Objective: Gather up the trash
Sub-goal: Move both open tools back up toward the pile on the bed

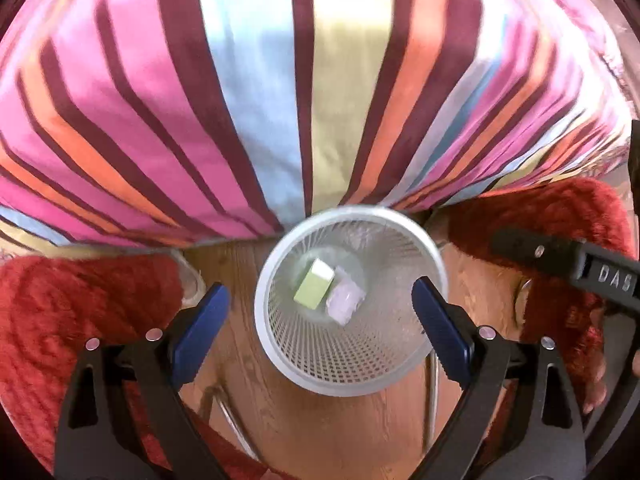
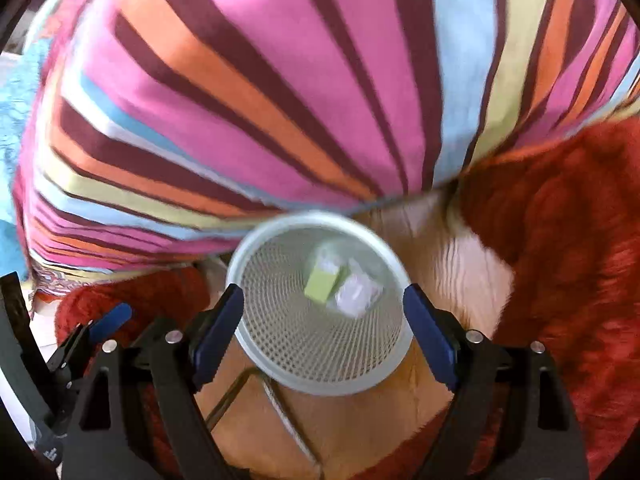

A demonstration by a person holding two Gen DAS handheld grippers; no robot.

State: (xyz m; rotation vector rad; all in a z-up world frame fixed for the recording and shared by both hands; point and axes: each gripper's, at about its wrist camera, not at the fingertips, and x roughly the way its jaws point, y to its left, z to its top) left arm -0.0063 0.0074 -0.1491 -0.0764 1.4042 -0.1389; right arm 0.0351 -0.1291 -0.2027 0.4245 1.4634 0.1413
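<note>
The left gripper [image 1: 320, 312] is wide open and holds nothing. The right gripper [image 2: 324, 320] is open and empty too. Below them, in the lower middle, the white mesh bin [image 1: 348, 376] holds a green box [image 1: 314, 286] and a crumpled wrapper [image 1: 345, 300]. A striped cloth [image 1: 280, 100] fills the top.

— Can you read anything from up here?

— Only one marking. Off to the right of my left gripper [image 1: 320, 320], my other gripper [image 1: 592, 268] reaches in from the edge, and its black body carries raised letters: "DAS".

— Is that the whole word?

— I cannot tell; the picture's edge cuts it off.

— Anything on the green box [image 1: 314, 289] or the pale packet [image 1: 345, 300] below my fingers?

— Both are blurred; no print can be read.
</note>
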